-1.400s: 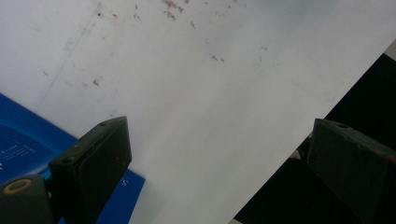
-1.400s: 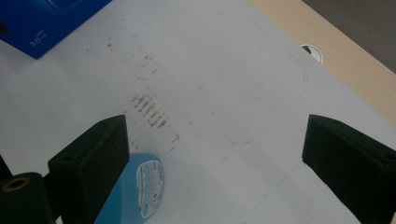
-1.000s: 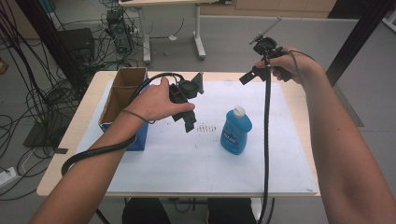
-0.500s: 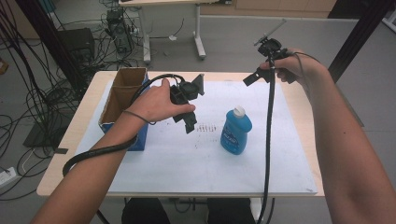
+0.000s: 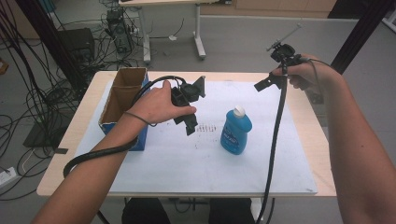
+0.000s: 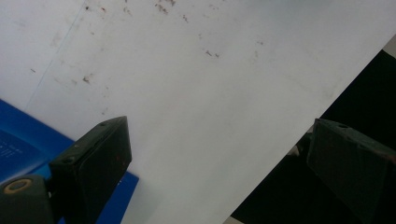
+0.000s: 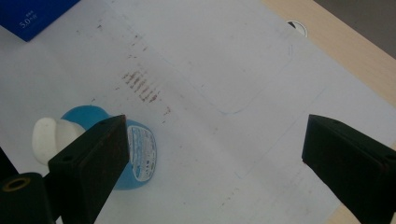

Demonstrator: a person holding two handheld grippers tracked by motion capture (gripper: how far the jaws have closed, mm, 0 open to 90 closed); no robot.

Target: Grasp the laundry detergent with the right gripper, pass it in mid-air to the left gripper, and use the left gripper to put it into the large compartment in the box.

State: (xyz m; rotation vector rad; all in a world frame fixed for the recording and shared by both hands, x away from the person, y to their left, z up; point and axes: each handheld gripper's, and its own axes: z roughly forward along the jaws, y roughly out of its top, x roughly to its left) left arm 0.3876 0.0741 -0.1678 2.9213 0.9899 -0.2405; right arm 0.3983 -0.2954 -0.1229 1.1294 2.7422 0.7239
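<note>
- The left claw [image 5: 190,122] is held in the left hand [image 5: 156,105], just above the white sheet [image 5: 187,158], near the middle of the counter [image 5: 84,135].
- In the left claw view, its jaws are spread wide w/ nothing between them. White sheet w/ small brown specks is seen past them, plus a bit of blue box at the bottom left.
- The right claw [image 5: 261,85] is held up high in the right hand [image 5: 303,74], over the far right part of the counter, well apart from the bottle.
- In the right claw view, its jaws are also spread wide & nothing is gripped.
- The blue bottle [image 5: 236,130] w/ a white cap [image 5: 239,111] is stood upright on the white sheet, between the 2 claws, a bit nearer the left one. It isn't touched by either claw.
- In the right claw view the bottle [image 7: 140,154] is seen from above, partly hidden behind one jaw.
- A row of brown marks [image 5: 205,128] is seen on the sheet just left of the bottle.
- An open cardboard box [image 5: 122,95] w/ blue sides is sat at the left edge of the counter, next to the left forearm.
- A black cable [image 5: 275,140] is hung down from the right claw.
</note>
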